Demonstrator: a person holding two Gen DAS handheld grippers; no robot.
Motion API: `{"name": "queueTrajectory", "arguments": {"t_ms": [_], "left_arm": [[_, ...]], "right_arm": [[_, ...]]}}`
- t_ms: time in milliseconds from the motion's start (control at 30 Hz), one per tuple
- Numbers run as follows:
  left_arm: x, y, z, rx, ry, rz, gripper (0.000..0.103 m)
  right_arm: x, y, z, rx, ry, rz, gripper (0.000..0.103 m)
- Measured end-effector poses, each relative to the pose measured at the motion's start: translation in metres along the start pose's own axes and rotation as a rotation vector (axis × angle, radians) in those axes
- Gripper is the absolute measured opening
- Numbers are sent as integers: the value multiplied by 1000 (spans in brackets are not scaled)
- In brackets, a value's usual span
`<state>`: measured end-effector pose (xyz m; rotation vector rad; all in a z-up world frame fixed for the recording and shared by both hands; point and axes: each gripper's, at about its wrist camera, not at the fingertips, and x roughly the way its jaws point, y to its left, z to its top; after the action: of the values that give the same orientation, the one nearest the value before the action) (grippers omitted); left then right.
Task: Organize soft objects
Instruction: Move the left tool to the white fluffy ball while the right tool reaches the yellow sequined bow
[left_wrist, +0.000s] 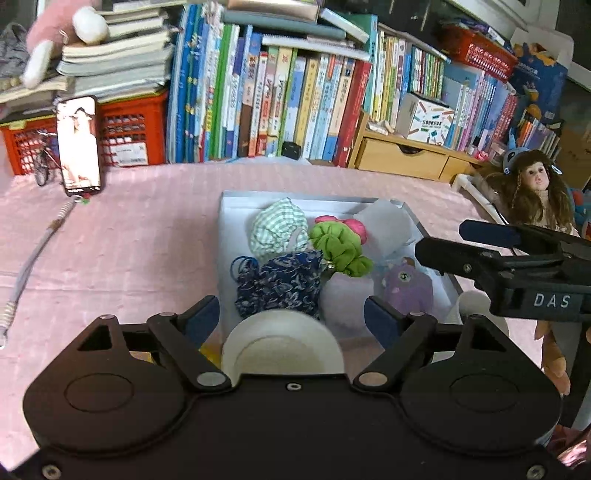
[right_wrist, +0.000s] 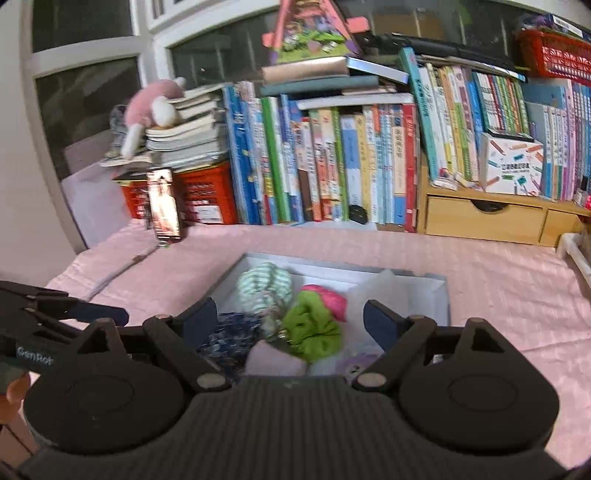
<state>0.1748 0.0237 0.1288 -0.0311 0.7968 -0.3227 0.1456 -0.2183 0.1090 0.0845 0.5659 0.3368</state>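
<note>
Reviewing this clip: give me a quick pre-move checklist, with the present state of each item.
1. Left gripper open, nothing between its pads: ok.
2. Right gripper open, nothing held: ok.
3. Soft items inside the box: green scrunchie, blue pouch, checked cloth, purple plush: ok.
4. Everything soft boxed: not ok, a white round item sits outside the near wall.
5. Grippers apart: ok.

At frame centre, a green-and-white checked pouch (left_wrist: 277, 229); a navy floral-print pouch (left_wrist: 282, 282); a lime-green scrunchie (left_wrist: 338, 246); a purple plush toy (left_wrist: 406, 288); all over a pink tablecloth (left_wrist: 129, 236).
</note>
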Motion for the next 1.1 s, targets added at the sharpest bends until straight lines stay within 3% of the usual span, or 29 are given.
{"name": "queueTrajectory", "arguments": {"t_ms": [367,667,900,1100], "left_arm": [[-54,29,-61,-7,-124,84,90],[-70,45,-112,-16,-147,158,90],[-74,51,-137,1,-175,222,92],[-64,61,-151,-18,-154,232,92]], "right_arm": [[-28,44,-36,-78,-63,87,94],[-30,68,-53,-105,-53,138,94],[-26,85,-56,-116,-33,174,94],[-17,103,-52,-159,-4,178,94]]}}
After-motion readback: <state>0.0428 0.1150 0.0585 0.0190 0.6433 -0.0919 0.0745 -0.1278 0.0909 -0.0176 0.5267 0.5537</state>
